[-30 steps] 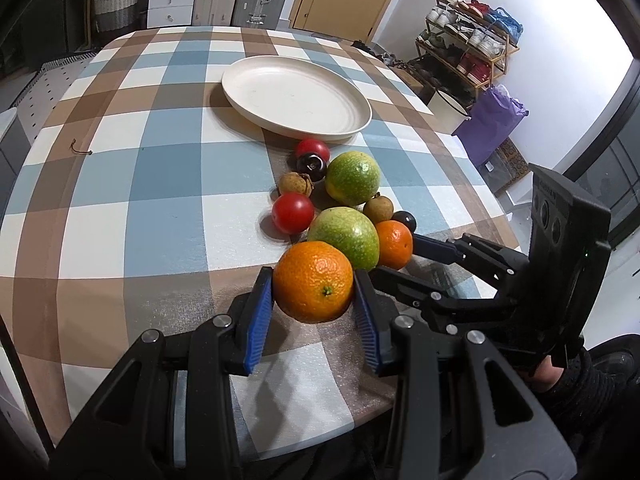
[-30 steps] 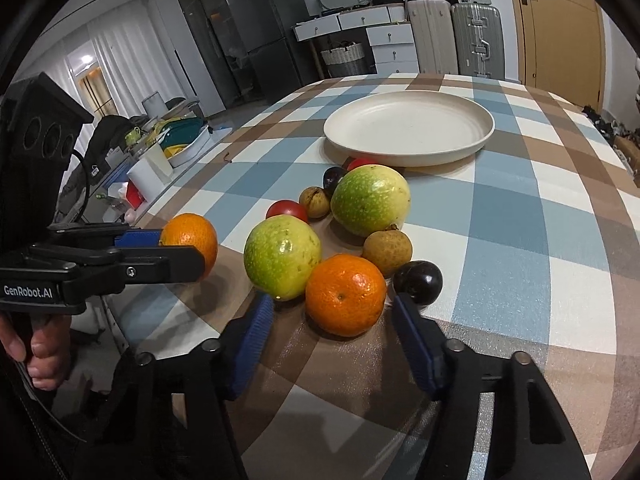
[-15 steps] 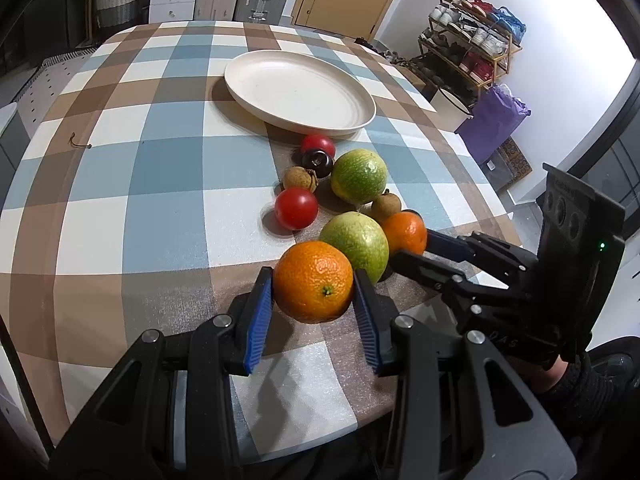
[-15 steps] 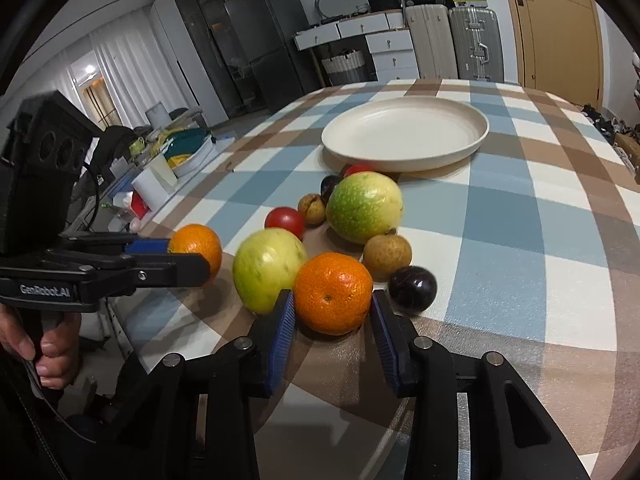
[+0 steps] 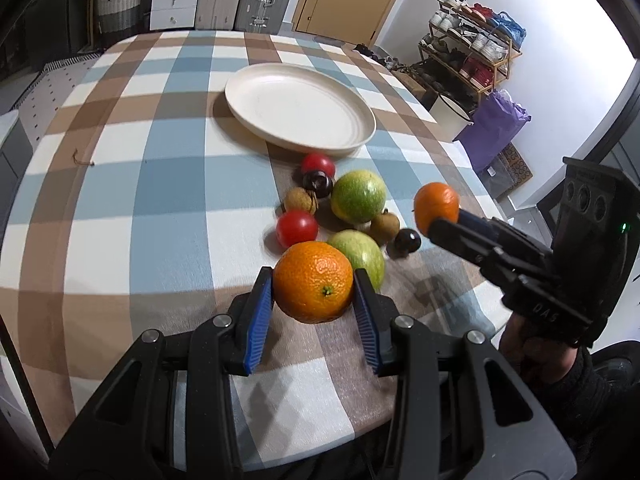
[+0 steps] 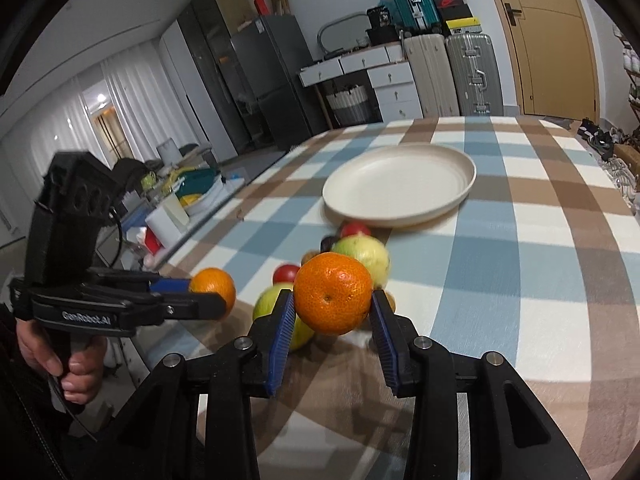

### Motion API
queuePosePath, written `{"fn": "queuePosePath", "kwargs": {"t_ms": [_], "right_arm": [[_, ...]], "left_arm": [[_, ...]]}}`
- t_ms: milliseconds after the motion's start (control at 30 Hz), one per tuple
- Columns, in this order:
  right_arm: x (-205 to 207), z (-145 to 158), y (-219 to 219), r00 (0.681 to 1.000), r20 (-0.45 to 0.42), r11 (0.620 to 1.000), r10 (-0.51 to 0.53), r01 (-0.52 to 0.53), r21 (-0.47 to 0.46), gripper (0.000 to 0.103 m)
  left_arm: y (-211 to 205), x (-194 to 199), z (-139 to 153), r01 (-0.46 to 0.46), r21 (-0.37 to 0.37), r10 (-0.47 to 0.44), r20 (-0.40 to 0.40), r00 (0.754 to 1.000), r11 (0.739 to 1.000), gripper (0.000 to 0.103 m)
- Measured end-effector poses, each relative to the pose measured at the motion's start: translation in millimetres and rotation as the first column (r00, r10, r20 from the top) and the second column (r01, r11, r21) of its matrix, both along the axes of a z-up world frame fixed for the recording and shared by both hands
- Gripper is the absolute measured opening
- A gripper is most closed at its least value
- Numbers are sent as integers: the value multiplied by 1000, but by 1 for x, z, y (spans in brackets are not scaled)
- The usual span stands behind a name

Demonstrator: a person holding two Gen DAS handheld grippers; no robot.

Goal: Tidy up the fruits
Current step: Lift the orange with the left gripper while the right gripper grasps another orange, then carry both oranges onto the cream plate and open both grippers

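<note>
My left gripper (image 5: 314,298) is shut on an orange (image 5: 313,287) held above the table's near edge. My right gripper (image 6: 332,312) is shut on a second orange (image 6: 333,293), lifted above the fruit pile; it also shows in the left wrist view (image 5: 436,206). The left gripper and its orange (image 6: 214,286) show at the left in the right wrist view. On the checked cloth lie two green fruits (image 5: 359,196) (image 5: 362,254), two red tomatoes (image 5: 297,228) (image 5: 318,164), two dark plums (image 5: 407,239) and two small brown fruits (image 5: 385,223). An empty cream plate (image 5: 300,106) sits beyond them.
The round table (image 5: 120,160) has a blue, brown and white checked cloth. A shoe rack (image 5: 472,48) and purple bag (image 5: 494,128) stand off to the right. Drawers, suitcases (image 6: 468,76) and a fridge line the far wall.
My right gripper closed on the second orange and lifted it off the table, rising above the pile. My left gripper still holds its orange and has moved forward slightly.
</note>
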State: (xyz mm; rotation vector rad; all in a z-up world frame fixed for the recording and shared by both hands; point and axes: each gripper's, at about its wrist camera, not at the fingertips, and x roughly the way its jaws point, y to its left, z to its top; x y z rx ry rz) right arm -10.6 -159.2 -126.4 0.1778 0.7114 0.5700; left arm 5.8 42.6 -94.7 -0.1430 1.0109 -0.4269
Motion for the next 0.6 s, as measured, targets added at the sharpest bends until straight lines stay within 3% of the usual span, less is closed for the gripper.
{"fn": "queuePosePath", "kwargs": {"t_ms": [167,600], "right_arm": [[15,17,-6,1000,5,998,-1,1,58,39],[77,39,-12,1000,-10,997,8,-8,79,39]], "left_arm": [[-1,15,9,-9,-14,9,16,1000,1000,36],[-3,94,28,-31,-41,32,29,999,999,36]]}}
